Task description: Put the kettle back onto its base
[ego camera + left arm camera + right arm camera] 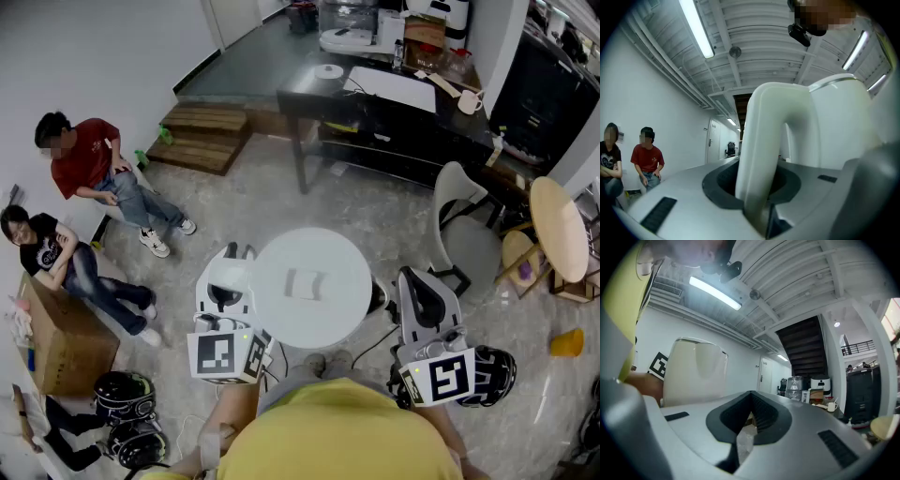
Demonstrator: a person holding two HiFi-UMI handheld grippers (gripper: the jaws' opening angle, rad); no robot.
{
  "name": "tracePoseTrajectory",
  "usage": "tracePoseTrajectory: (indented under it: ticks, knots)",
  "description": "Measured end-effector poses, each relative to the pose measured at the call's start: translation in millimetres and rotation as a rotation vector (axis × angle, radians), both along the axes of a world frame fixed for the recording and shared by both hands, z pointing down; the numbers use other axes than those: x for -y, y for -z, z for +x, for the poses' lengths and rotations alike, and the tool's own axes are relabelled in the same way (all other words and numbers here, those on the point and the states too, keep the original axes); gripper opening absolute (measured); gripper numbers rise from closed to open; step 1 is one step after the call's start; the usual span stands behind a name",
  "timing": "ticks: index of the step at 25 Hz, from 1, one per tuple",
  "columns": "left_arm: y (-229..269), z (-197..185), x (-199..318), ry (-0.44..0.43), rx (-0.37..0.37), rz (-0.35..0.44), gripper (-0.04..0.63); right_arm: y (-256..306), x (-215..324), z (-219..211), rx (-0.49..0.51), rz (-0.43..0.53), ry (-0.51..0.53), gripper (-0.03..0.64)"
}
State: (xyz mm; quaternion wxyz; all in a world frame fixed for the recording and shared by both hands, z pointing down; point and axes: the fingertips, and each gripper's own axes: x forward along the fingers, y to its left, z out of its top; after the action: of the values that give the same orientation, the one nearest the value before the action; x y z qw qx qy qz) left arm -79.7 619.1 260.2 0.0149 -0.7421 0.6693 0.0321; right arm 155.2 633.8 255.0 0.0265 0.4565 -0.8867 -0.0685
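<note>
Smooth, glossy plastic kettle

Left of the round table, the kettle; at the table's middle, perhaps its base.

A round white bench carries a pale flat kettle base at its middle. Just off its left edge the left tool holds a white plastic kettle. The right tool hangs beside the bench's right edge
</note>
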Motion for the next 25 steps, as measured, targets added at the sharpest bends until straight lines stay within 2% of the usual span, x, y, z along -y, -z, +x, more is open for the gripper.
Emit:
tracePoseTrajectory:
  ticks: [8, 13, 19, 25]
  knots:
    - [1, 9, 2, 0.014, -0.016, 0.000, 0.092, 0, 2, 8, -0.002, -0.001, 0.017, 0.009]
    - [-1, 13, 4, 0.030, -0.015, 0.001, 0.092, -4, 7, 19, 0.057, -0.018, 0.020, 0.009]
    - [-5, 10, 12, 0.047, -0.016, -0.009, 0.094, -11, 19, 26, 0.074, -0.040, 0.004, 0.009]
    - [-8, 3, 42, 0.059, -0.022, -0.008, 0.094, -16, 48, 23, 0.074, -0.053, 0.007, 0.009]
